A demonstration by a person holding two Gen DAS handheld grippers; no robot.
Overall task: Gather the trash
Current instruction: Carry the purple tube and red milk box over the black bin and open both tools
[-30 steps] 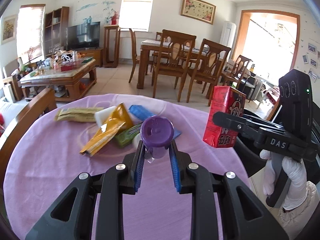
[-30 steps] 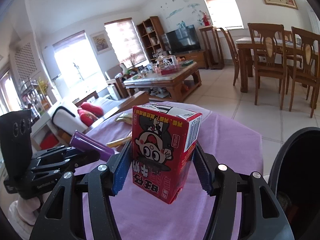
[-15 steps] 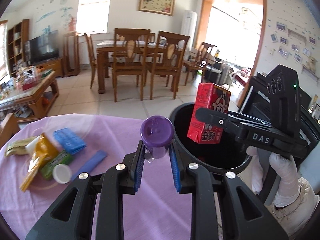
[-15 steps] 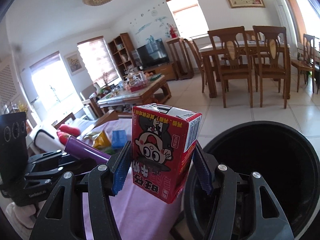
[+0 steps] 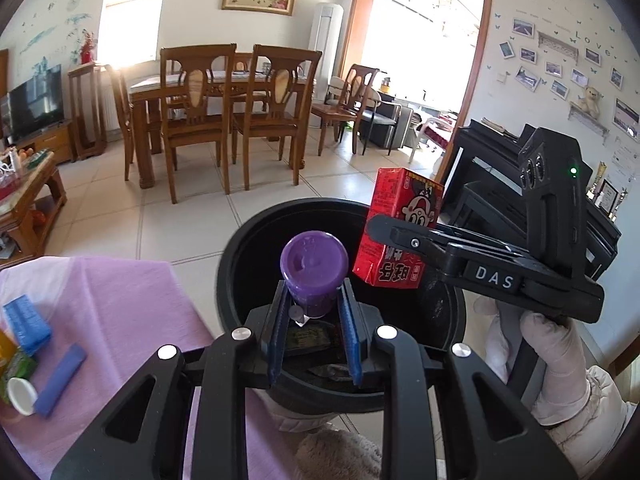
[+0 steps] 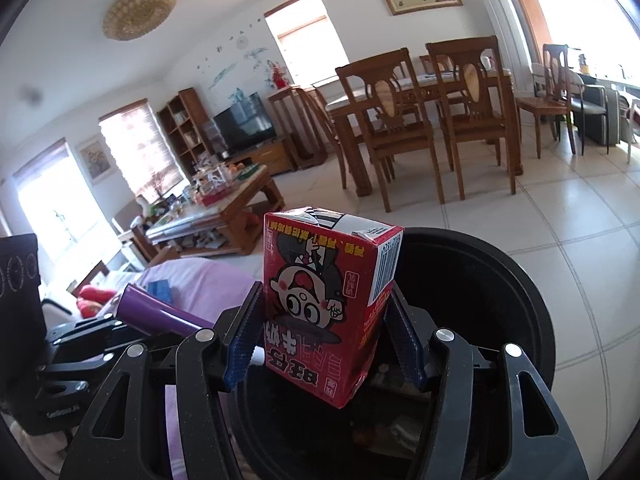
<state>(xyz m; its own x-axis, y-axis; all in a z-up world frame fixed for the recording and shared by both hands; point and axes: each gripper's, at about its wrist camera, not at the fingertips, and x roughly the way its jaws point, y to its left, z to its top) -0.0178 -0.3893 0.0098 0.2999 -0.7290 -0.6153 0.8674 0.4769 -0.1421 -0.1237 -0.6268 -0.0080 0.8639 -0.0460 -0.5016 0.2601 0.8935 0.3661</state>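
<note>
We see a table under a purple cloth (image 5: 120,300), with a blue ridged block (image 5: 28,324), a flat blue strip (image 5: 60,378), a white cap (image 5: 19,396) and a green packet (image 5: 16,368) lying on it near its left edge. Beside the table, a black bin (image 5: 240,264) stands on the tiled floor (image 5: 180,220).

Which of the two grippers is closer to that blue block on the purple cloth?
Left. The left gripper hangs over the bin beside the cloth with the blue block; the right gripper is farther off, across the bin.
</note>
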